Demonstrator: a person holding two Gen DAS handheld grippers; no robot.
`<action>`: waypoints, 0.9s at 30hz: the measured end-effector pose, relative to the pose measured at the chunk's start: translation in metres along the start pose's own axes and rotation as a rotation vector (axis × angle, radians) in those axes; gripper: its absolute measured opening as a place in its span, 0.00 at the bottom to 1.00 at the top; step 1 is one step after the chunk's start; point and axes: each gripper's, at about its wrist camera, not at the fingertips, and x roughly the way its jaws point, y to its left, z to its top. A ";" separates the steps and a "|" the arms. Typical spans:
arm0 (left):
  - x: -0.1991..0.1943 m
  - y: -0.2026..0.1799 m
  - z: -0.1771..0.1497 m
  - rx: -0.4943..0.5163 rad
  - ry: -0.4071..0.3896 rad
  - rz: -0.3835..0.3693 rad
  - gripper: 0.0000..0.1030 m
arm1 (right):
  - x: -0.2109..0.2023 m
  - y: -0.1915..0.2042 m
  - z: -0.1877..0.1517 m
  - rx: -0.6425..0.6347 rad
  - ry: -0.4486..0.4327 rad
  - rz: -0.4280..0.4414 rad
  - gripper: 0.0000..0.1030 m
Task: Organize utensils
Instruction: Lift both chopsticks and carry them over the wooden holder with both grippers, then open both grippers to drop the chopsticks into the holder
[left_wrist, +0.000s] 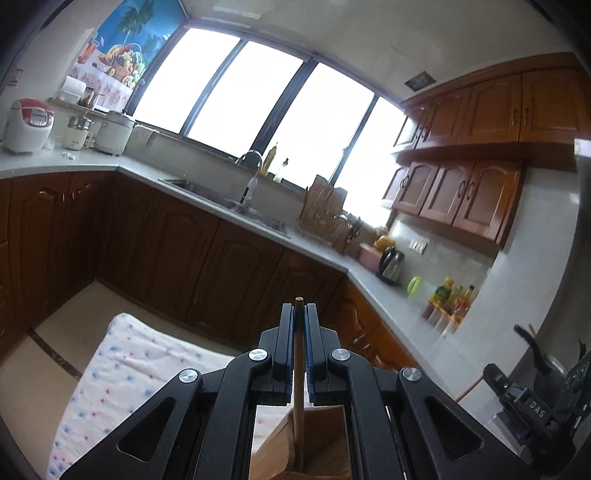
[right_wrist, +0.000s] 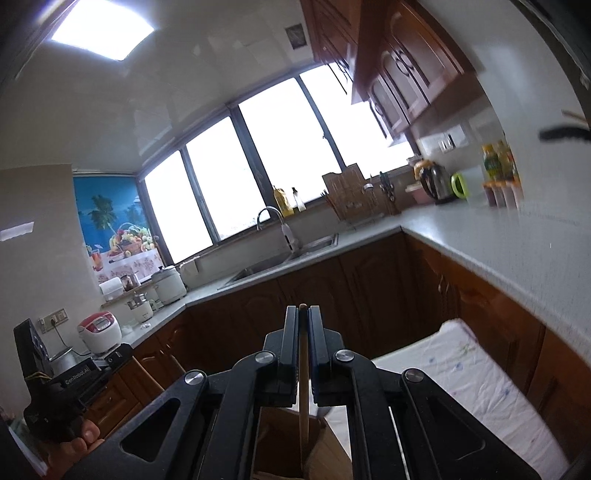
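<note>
My left gripper is shut on a thin wooden chopstick that stands upright, its lower end inside a wooden utensil box below the fingers. My right gripper is shut on another wooden chopstick, also upright with its lower end in the same wooden box. Both grippers point up toward the kitchen windows. The right gripper's body shows at the lower right of the left wrist view; the left gripper's body and the hand on it show at the lower left of the right wrist view.
A table with a white flowered cloth lies under the box; it also shows in the right wrist view. Brown cabinets and a grey counter wrap around, with a sink, kettle, bottles and rice cookers.
</note>
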 end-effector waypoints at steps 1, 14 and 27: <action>0.004 0.000 -0.002 0.001 0.005 0.004 0.03 | 0.004 -0.002 -0.004 0.004 0.014 -0.001 0.04; 0.010 -0.005 0.015 0.056 0.068 0.016 0.04 | 0.015 -0.004 -0.015 -0.012 0.092 -0.018 0.05; 0.010 0.003 0.034 0.029 0.114 0.007 0.52 | 0.013 -0.008 -0.011 0.015 0.096 -0.003 0.25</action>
